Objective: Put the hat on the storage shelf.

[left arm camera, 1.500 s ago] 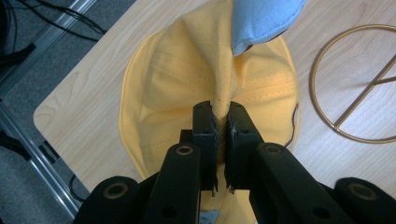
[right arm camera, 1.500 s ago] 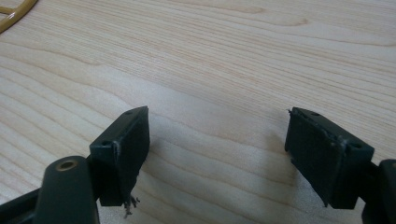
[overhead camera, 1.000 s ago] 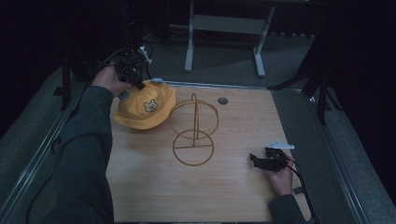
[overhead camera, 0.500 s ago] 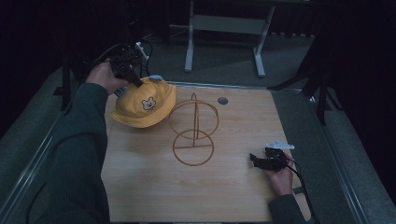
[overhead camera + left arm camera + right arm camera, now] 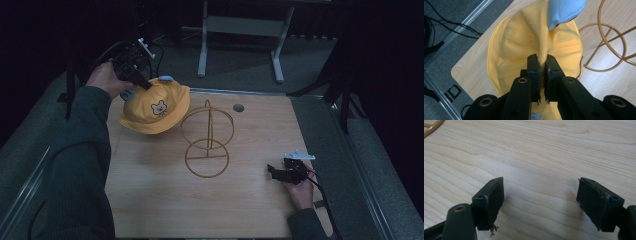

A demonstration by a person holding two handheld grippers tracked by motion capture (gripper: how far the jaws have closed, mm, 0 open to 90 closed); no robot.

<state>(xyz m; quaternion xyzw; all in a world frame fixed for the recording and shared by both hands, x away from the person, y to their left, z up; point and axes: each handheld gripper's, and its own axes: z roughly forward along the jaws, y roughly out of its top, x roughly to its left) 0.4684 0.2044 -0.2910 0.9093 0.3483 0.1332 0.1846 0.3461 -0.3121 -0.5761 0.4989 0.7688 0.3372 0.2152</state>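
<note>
Wooden table (image 5: pixel 165 200): left gripper (image 5: pixel 543 65) pinches the yellow hat (image 5: pixel 155 107); right gripper (image 5: pixel 540 192) rests agape, empty.
Lift step, seemingly; next, carrying it over the gold wire stand (image 5: pixel 207 142).

I see a soft yellow cloth hat (image 5: pixel 519 47) with stitched seams, a glossy gold metal wire stand (image 5: pixel 207 140), and a matt, smooth wood-grain table (image 5: pixel 549 150).

Left gripper (image 5: pixel 142 82) raised at far left, jaws clamped; right gripper (image 5: pixel 274 171) low, jaws wide apart.
</note>
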